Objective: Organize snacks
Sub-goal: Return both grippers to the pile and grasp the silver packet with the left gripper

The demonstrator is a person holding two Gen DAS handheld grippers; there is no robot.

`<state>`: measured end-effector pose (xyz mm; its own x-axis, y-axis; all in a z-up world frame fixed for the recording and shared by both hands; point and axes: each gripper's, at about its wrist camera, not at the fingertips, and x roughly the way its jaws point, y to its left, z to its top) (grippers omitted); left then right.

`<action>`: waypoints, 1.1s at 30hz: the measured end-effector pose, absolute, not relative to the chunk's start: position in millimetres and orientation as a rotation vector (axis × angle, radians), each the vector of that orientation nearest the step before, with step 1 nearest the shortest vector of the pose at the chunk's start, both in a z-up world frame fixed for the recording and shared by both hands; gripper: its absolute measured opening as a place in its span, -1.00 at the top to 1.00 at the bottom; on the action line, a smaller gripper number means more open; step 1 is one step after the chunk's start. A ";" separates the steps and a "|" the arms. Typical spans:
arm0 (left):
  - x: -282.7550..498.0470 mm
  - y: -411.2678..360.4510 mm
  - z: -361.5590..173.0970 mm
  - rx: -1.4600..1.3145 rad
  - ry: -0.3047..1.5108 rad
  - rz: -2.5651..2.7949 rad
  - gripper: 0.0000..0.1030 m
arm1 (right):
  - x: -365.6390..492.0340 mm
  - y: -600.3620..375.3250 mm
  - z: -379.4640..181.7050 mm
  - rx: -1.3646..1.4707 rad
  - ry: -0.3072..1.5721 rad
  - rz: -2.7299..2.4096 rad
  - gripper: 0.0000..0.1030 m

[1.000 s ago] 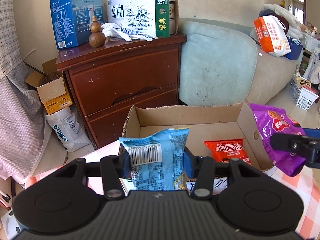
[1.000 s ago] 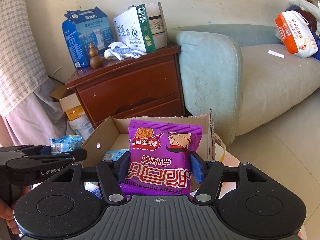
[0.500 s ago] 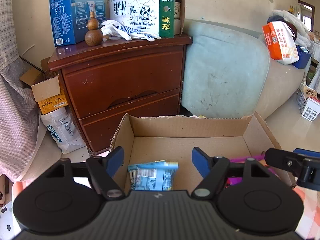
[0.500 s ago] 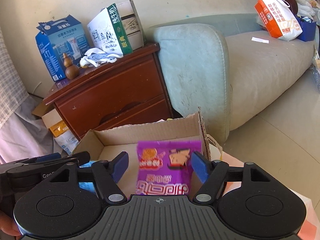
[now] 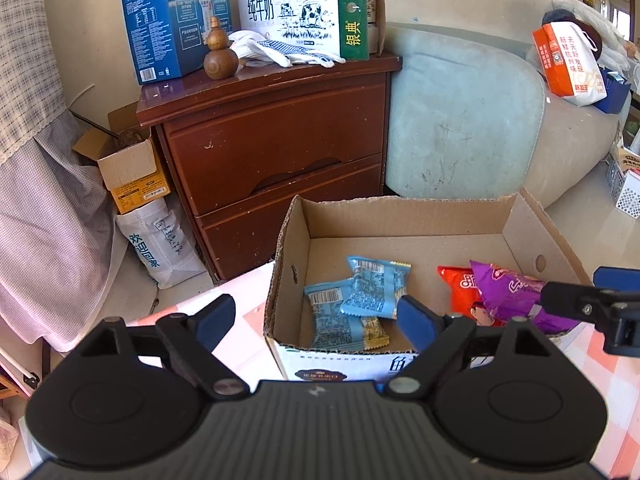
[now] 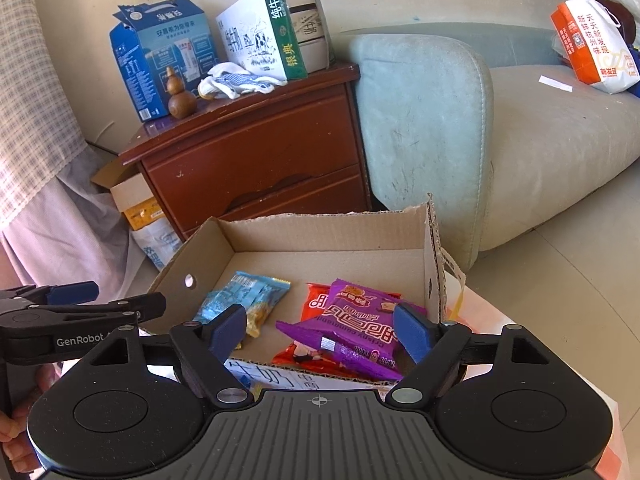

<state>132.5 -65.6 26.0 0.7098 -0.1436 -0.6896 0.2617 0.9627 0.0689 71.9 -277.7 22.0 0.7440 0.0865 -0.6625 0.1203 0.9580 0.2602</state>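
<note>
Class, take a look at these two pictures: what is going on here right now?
A person holding a pair of tongs in each hand is sorting snacks into a cardboard box. Both the left tongs and the right tongs are open and empty above the box's near edge. Two blue packets lie overlapping on one side of the box floor; a purple packet rests on a red packet on the other.

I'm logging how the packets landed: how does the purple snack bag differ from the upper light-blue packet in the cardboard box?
The purple snack bag is larger and lies on the box's right side, over a red packet. The upper light-blue packet is smaller and lies on the left, overlapping another blue packet. Both rest loose inside the open cardboard box, in neither gripper.
</note>
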 end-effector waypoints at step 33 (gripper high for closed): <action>-7.8 6.0 -22.3 0.222 0.943 -0.224 -0.71 | 24.8 -210.8 -6.3 0.305 1.009 0.209 -0.59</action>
<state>-7.8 6.0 -22.3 0.5674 -0.0922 -0.8183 0.2850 0.9543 0.0902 24.8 -210.8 -6.3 0.5182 0.3109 -0.7968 -0.0314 0.9379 0.3455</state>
